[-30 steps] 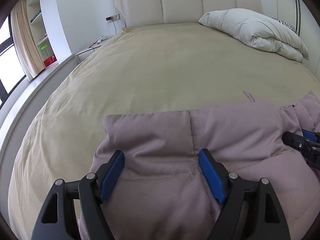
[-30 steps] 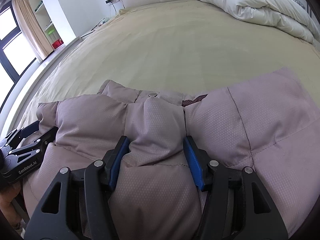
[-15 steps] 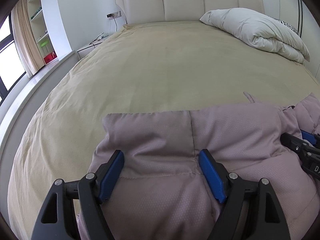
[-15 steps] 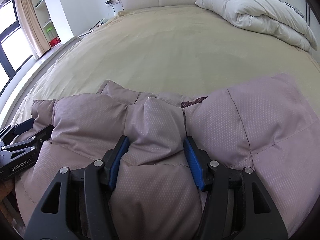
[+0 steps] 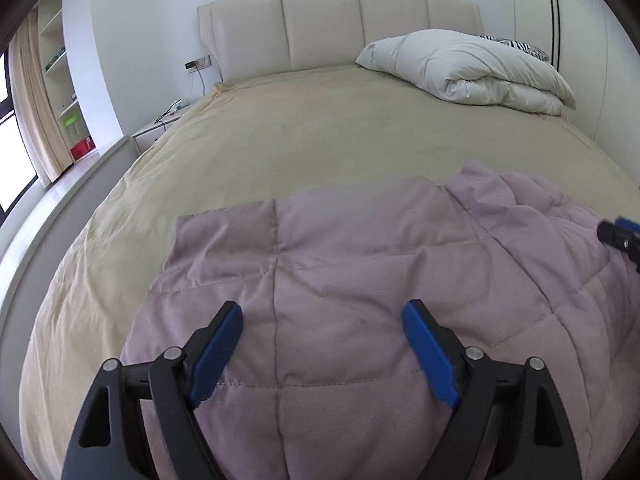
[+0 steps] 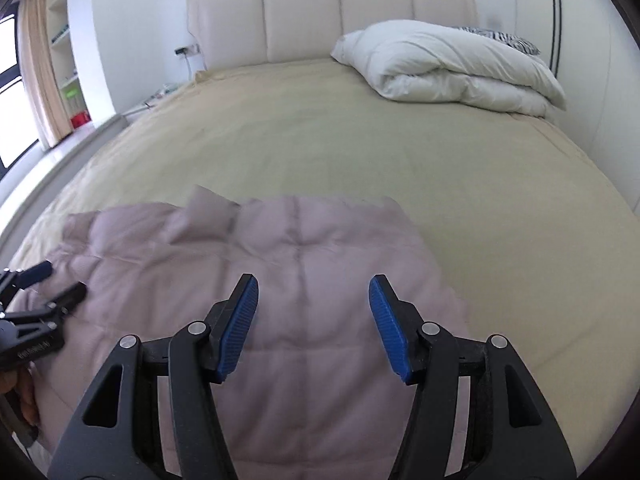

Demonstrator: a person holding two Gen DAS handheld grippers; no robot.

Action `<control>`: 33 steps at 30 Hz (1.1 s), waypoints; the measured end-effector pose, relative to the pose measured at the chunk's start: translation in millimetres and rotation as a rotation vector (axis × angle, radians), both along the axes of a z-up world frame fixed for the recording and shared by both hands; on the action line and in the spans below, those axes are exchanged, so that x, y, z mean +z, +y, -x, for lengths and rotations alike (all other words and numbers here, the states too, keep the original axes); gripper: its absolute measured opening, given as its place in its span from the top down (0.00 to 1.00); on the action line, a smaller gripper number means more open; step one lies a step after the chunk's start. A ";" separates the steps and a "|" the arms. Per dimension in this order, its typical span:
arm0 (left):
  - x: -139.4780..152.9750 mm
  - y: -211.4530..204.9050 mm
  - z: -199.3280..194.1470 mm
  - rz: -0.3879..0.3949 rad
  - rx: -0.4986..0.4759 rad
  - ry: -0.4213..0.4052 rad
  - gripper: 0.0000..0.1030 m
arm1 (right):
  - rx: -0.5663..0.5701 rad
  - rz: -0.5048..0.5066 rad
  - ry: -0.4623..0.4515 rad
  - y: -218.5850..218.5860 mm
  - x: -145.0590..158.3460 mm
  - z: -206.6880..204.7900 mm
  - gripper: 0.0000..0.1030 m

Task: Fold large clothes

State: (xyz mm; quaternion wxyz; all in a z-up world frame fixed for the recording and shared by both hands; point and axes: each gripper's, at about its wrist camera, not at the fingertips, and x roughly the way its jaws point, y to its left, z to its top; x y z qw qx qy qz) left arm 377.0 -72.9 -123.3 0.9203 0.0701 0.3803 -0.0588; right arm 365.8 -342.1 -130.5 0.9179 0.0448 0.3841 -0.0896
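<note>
A mauve quilted padded garment [image 5: 360,272] lies spread on the near part of the bed; it also shows in the right wrist view [image 6: 304,280]. My left gripper [image 5: 322,328] is open and empty, raised above the garment's left part. My right gripper [image 6: 314,300] is open and empty above the garment's right part. The right gripper's tip shows at the right edge of the left wrist view [image 5: 624,236]. The left gripper shows at the left edge of the right wrist view [image 6: 44,296].
The bed has a tan cover [image 5: 340,128] and a cream headboard [image 5: 340,28]. A folded white duvet [image 5: 472,72] lies at the far right. A bedside table [image 5: 154,132] and shelves [image 5: 64,92] stand at the left by a window.
Both grippers have lifted up and back off the garment. The garment now lies flatter and more of it shows. Both stay open.
</note>
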 end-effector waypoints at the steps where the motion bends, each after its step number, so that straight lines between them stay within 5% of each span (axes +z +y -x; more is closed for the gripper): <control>1: -4.2 4.4 -2.8 0.016 0.010 0.006 0.09 | -0.028 0.007 0.051 -10.7 -13.1 -1.3 0.38; 5: -14.9 4.2 -12.3 0.020 -0.001 0.005 0.06 | -0.031 -0.165 0.038 -41.3 -43.7 -0.9 0.30; 19: -25.3 10.9 -24.1 0.112 -0.014 0.013 0.06 | -0.043 -0.144 -0.007 -37.6 -64.8 -5.6 0.30; 26: 12.3 49.9 28.0 0.139 0.047 -0.056 0.16 | -0.083 -0.158 -0.007 -30.8 -31.0 9.6 0.30; 29: 0.4 68.7 32.3 0.148 0.079 -0.030 0.15 | 0.014 -0.212 -0.135 -0.3 0.0 41.3 0.30; 33: -11.1 70.5 29.8 0.138 0.073 -0.027 0.10 | 0.168 -0.105 -0.092 59.5 -1.8 43.1 0.30</control>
